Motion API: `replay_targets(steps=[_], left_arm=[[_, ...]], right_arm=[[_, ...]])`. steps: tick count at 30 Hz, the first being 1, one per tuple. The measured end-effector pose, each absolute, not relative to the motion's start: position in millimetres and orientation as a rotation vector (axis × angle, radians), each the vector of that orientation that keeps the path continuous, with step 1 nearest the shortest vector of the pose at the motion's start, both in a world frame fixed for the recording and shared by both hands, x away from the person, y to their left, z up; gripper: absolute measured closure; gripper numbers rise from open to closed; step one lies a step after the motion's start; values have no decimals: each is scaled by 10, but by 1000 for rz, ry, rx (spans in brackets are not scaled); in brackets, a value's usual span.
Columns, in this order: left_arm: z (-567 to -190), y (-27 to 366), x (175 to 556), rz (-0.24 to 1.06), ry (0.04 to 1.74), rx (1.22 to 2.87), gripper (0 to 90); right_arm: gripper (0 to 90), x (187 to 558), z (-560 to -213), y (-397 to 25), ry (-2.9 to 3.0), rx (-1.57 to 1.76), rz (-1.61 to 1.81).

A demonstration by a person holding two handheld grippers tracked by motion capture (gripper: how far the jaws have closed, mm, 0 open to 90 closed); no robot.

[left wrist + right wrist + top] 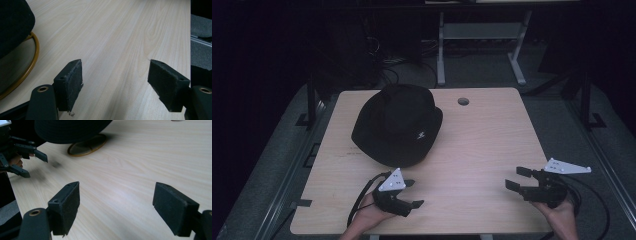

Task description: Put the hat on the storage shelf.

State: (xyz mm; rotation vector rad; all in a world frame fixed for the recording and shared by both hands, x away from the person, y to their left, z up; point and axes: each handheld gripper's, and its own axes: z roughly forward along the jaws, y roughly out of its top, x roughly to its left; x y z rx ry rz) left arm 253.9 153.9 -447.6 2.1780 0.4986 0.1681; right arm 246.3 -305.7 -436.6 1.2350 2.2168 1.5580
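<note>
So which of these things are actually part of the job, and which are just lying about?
Part of the job:
- black hat, sitting on a round gold-rimmed stand
- left tool, open, nearest the hat
- right tool, open

Just there:
- wooden table
- cable hole in the tabletop
- white desk frame behind the table

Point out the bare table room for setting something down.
Bare wood runs right of the black hat, from the cable hole down to the right tongs, and between both tongs along the near edge. It is crowded only between the hat's brim and the left tongs.
</note>
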Motion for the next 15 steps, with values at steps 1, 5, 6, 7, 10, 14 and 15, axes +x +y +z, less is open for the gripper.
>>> replay_targets(steps=[1, 5, 6, 7, 10, 14, 15], left_arm=[[-4479, 1537, 2538, 167, 500, 2178, 271], [-4487, 1530, 2541, 162, 492, 2181, 272], [-4487, 1531, 2541, 158, 490, 2179, 271], [-4483, 1533, 2539, 155, 482, 2174, 271], [-4478, 1536, 2541, 157, 481, 2172, 271], [-4477, 1539, 2544, 150, 495, 2166, 271], [-4473, 1540, 2543, 150, 496, 2161, 270]], right_arm=[[206, 2446, -4383, -3068, 2215, 1241, 1560], [205, 2342, -4445, -3111, 2199, 1241, 1553], [205, 2301, -4461, -3131, 2188, 1246, 1547], [205, 2288, -4465, -3138, 2183, 1249, 1547], [199, 2208, -4484, -3167, 2140, 1245, 1552], [189, 2125, -4494, -3133, 2129, 1232, 1524], [186, 2111, -4496, -3124, 2125, 1228, 1523]])
